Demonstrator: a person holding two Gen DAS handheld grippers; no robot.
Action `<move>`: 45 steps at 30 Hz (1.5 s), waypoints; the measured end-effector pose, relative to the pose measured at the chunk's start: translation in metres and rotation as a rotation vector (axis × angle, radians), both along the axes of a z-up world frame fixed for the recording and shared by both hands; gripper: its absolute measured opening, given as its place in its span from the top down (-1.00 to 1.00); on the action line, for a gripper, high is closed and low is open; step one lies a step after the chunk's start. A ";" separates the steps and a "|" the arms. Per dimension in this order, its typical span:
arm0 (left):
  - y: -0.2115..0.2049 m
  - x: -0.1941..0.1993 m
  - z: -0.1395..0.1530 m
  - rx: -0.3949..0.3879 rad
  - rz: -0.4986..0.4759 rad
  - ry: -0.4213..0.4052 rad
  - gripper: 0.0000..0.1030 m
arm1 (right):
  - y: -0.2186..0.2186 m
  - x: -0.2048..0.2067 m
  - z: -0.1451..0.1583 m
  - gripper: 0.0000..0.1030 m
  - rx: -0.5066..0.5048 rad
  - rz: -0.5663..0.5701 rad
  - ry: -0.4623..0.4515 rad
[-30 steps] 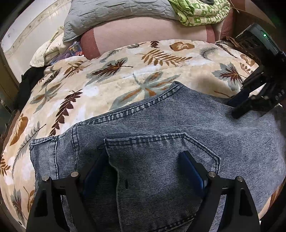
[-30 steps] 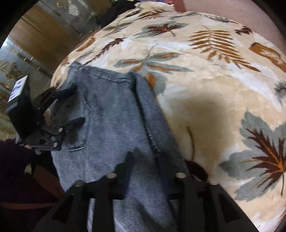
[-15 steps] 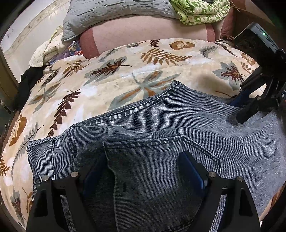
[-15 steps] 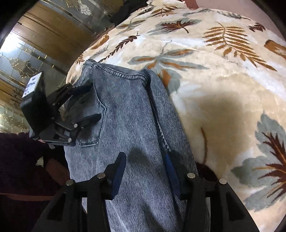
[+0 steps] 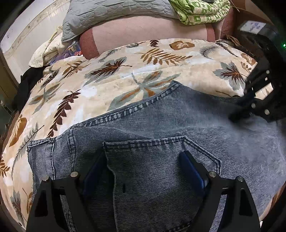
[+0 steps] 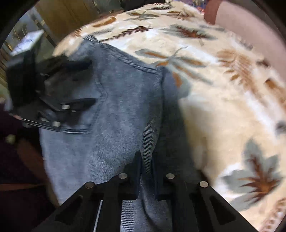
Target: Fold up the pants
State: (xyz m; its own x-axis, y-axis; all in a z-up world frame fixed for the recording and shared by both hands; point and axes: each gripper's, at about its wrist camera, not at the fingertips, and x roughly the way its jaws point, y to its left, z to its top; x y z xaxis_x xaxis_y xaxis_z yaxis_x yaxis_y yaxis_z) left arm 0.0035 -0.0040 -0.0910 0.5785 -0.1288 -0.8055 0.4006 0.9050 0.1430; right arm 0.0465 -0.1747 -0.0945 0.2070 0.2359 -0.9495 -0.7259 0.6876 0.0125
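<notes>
1. On the leaf-print blanket (image 5: 114, 76) lie the pants (image 5: 160, 128), grey-blue denim with the waistband toward the left of the left wrist view and a back pocket (image 5: 157, 160) facing up; they appear already doubled along their length, though this cannot be confirmed.
2. Left gripper (image 5: 143, 171): fingers spread wide, one either side of the back pocket, blue pads (image 5: 193, 171) at the cloth without pinching it. Angled steeply downward over the seat of the pants, it seems to pin the garment in place.
3. Right gripper (image 6: 146, 167): jaws have just been closing and now stand nearly together, pinching a raised ridge of denim along the far side edge of the pants. It points almost straight down; the right wrist view is smeared, consistent with a hand in motion.
4. Step in hand, as judged: taking hold of the leg section for the next fold, the grasp just made.
5. Next move, as judged: lifting the pinched edge and carrying it over toward the waistband while the left gripper steadies the seat. Denim is stiff and heavy, so a pinch on a thin ridge may slip, and both layers need to travel together.
6. Beyond the blanket, a grey quilt (image 5: 110, 12) and green patterned cloth (image 5: 200, 10) are heaped clear of the work.
</notes>
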 end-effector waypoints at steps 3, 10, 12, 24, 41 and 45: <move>0.000 0.000 0.000 0.001 0.000 -0.001 -0.68 | 0.007 0.000 0.006 0.81 -0.091 -0.004 -0.110; 0.000 0.000 0.001 -0.005 -0.001 0.002 -0.68 | 0.003 0.012 0.006 0.96 -0.117 -0.070 -0.151; 0.001 -0.001 0.001 -0.006 -0.003 0.001 -0.68 | -0.015 0.013 0.013 0.96 -0.060 -0.156 -0.126; 0.000 -0.004 0.002 0.004 0.013 -0.001 -0.68 | -0.263 -0.147 0.089 0.91 0.119 -0.926 -0.177; -0.006 -0.005 0.002 0.003 0.030 -0.012 -0.68 | -0.298 -0.195 0.012 0.68 0.263 -1.235 0.034; -0.004 -0.002 0.002 -0.009 0.040 0.003 -0.68 | -0.300 -0.213 0.011 0.71 0.126 -1.278 -0.023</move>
